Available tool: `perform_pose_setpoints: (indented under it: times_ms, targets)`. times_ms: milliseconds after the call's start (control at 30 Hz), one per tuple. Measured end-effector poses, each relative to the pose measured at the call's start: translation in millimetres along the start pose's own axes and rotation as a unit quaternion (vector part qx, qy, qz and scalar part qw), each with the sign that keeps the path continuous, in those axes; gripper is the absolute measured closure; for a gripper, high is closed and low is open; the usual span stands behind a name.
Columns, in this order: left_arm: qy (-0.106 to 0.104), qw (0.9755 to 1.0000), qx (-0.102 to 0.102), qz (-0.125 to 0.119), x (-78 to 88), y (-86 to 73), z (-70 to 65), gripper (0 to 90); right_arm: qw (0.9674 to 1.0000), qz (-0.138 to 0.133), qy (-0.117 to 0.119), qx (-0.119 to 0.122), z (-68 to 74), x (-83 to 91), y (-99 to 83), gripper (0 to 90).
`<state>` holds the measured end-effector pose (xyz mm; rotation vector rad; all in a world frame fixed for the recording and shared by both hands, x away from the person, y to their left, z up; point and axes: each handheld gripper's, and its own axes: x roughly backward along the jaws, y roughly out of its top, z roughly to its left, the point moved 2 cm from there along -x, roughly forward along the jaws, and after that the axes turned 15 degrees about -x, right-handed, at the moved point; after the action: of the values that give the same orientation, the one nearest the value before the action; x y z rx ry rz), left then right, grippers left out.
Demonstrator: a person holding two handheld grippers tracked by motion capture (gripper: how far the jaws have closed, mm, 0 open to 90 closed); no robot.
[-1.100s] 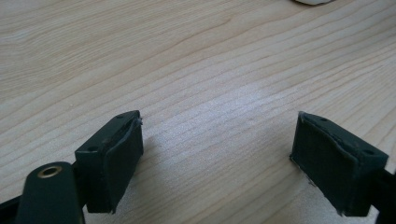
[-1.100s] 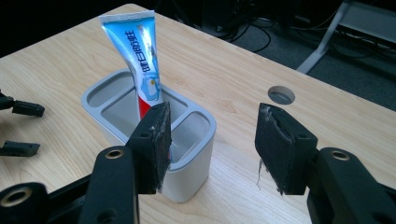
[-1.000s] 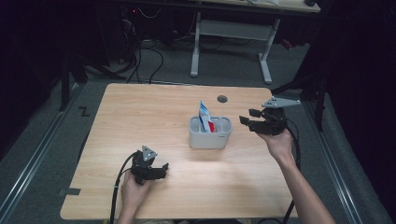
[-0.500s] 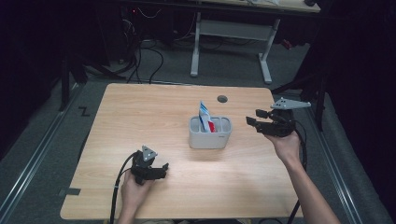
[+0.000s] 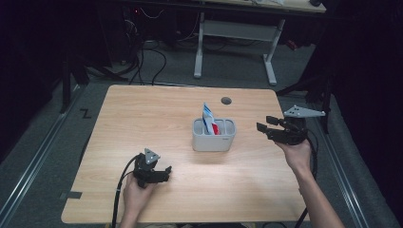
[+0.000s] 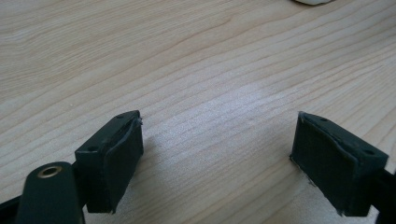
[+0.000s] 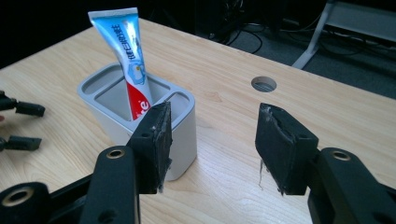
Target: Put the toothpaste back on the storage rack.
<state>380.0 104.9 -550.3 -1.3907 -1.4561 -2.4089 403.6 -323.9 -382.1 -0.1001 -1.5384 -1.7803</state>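
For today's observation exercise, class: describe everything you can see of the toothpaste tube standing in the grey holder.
The toothpaste tube is soft plastic, mostly blue and white with printed lettering, turning red toward its lower part. It stands nearly upright, leaning slightly, flat crimped end up, its lower end hidden inside one compartment of the grey holder near the middle of the wooden table. Only the holder touches it. The right gripper points toward the holder, its jaws apart with nothing between them.

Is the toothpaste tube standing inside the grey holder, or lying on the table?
Inside: the toothpaste tube stands nearly upright, slightly leaning, in a compartment of the grey holder.
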Motion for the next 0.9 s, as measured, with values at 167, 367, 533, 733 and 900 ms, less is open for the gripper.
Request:
perform_pose_setpoints:
  times_ms: [167, 367, 533, 733, 900]
  targets:
    - [0.0, 1.0, 0.0, 0.0, 0.0, 0.0, 0.0, 17.0, 0.9999, 0.001, -0.007, -0.013, -5.9, -0.4, -5.3, 46.1]
    - [0.0, 1.0, 0.0, 0.0, 0.0, 0.0, 0.0, 17.0, 0.9997, 0.009, -0.014, -0.015, -9.6, -5.3, -14.4, 46.1]
    - [0.0, 1.0, 0.0, 0.0, 0.0, 0.0, 0.0, 17.0, 0.9997, 0.007, -0.013, -0.021, -13.7, -5.7, -20.6, 46.1]
    - [0.0, 1.0, 0.0, 0.0, 0.0, 0.0, -0.1, 17.0, 0.9988, 0.005, -0.006, -0.048, -27.0, -6.1, -33.1, 46.8]
    - [0.0, 1.0, 0.001, 0.0, 0.0, 0.0, -0.1, 17.0, 0.9983, 0.007, -0.004, -0.058, -30.7, -7.0, -39.9, 47.1]
